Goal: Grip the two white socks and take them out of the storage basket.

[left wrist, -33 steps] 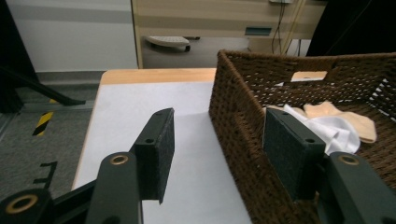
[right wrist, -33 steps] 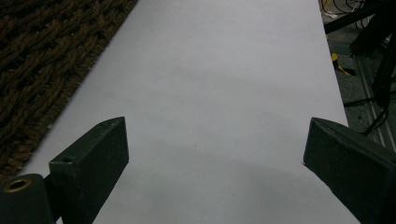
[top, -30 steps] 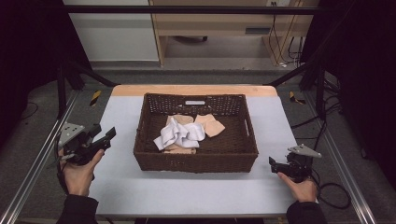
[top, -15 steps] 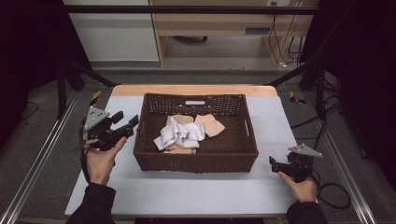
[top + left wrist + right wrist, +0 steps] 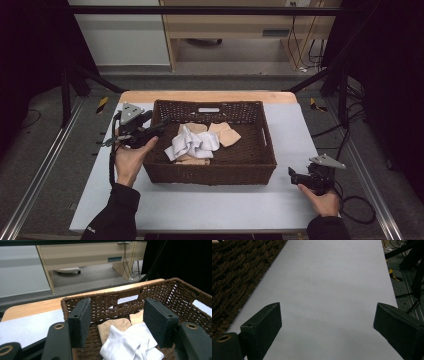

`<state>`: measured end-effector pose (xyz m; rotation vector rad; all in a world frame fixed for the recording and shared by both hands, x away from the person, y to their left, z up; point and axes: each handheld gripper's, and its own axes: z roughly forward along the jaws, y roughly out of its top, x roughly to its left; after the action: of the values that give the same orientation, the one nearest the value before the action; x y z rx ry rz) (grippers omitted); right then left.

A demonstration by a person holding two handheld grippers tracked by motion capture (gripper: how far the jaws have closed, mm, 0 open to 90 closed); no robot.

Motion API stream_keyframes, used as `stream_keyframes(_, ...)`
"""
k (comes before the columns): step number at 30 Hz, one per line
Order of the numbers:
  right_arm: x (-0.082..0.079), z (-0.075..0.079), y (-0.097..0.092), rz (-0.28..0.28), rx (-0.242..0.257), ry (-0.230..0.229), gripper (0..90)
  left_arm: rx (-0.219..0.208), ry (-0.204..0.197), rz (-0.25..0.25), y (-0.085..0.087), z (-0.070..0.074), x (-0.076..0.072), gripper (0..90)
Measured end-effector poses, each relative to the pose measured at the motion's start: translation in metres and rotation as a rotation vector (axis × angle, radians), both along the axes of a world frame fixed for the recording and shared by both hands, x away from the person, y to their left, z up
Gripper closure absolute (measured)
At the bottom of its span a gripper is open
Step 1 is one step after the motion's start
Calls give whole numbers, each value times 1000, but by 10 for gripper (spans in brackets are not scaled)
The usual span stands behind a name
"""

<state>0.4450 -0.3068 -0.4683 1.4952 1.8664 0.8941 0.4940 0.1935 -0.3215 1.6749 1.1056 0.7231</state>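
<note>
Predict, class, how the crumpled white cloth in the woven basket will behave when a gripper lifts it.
The white cloth lies in soft folds, so it will probably droop and unfold rather than hold shape. It looks thin, likely light for its size. It overlaps the tan cloths, so one may drag along. The left gripper, jaws just opening, has nothing between them.

Dark brown woven wicker basket (image 5: pixel 210 172), rough weave, soft white cloth (image 5: pixel 192 144) crumpled, matt beige fabric pieces (image 5: pixel 227 134), smooth matt pale grey table (image 5: pixel 210 207), light wood far edge, matt black foam-textured gripper pads (image 5: pixel 80 321)
</note>
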Motion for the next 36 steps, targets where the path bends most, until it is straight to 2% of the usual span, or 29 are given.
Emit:
stream_keyframes(6, 0, 0, 0, 2, -2, 2, 84, -5, 9, 3, -11, -3, 12, 384)
stream_keyframes(7, 0, 0, 0, 1, 1, 1, 84, 14, 4, 5, -16, -5, 16, 383)
stream_keyframes(12, 0, 0, 0, 4, 5, 1, 82, 21, 19, -1, -25, -10, 25, 389)
stream_keyframes(20, 0, 1, -1, -3, 9, -4, 82, 50, 70, 14, -38, -29, 44, 384)
stream_keyframes(27, 0, 1, -1, -2, 5, 0, 80, 97, 112, 3, -45, -47, 56, 380)
stream_keyframes(36, 0, 1, 0, 1, 9, -1, 80, 106, 125, 2, -52, -67, 61, 405)
